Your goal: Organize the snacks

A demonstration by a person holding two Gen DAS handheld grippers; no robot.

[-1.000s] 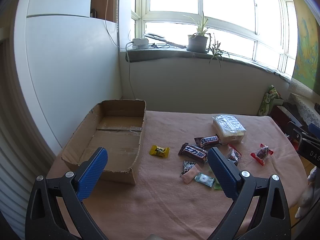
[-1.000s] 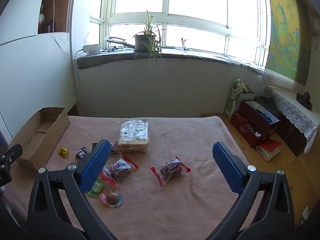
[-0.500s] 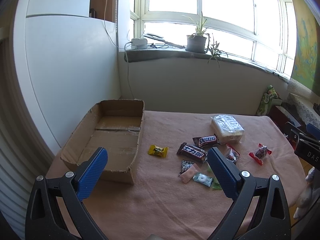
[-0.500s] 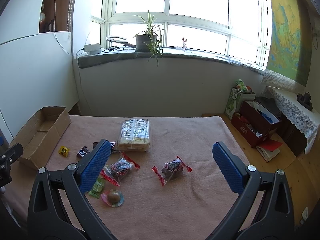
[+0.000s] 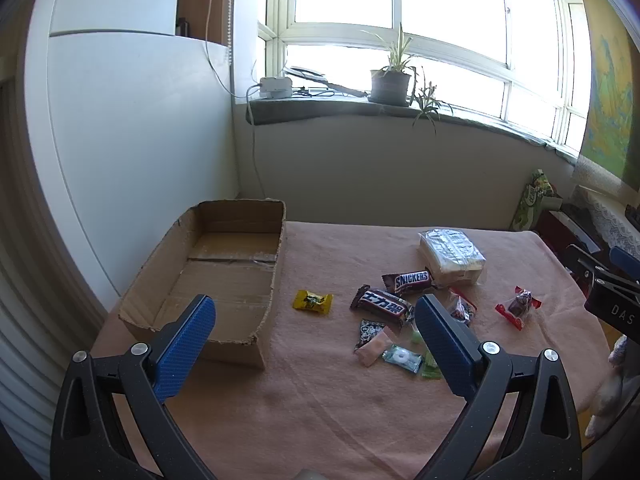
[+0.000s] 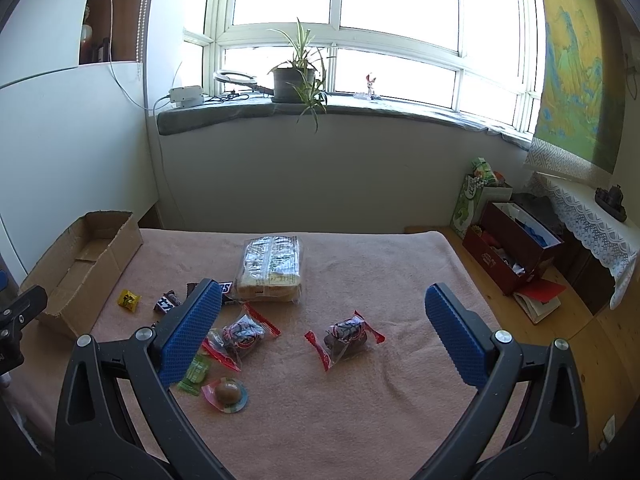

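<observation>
**Snacks still scattered, box waiting at the left edge**

A table draped in a salmon-pink cloth (image 5: 340, 400) fills the room under the window, and nothing on it has been sorted yet. Along its left edge lies a shallow brown cardboard box (image 5: 224, 276), open-topped and bare inside, its long axis running from the near edge toward the far wall. Toward the far middle sits the largest snack, a clear plastic-wrapped block of biscuits (image 6: 272, 268), long axis also pointing at the wall. In front of it lie a brown Snickers bar (image 5: 412, 280) and a second dark chocolate bar with white lettering (image 5: 382, 303). Smaller pieces spread toward the near edge: two red-ended clear wrappers with dark sweets, one (image 6: 346, 334) out alone in the middle and one (image 6: 240, 336) further left, a small yellow-wrapped candy (image 5: 313, 301) lying just right of the box, and a few tiny green, pink and teal sweets.

The left gripper (image 5: 316, 348) hangs above the near edge, its blue-padded jaws spread wide and holding nothing; the yellow candy lies straight ahead between them, nearest to this hand and to the box. The right gripper (image 6: 322, 336) is likewise wide open and empty, with the lone red-ended wrapper framed between its jaws, its long axis slanting across them. Bare cloth surrounds that wrapper, so I judge the approach easy.
</observation>
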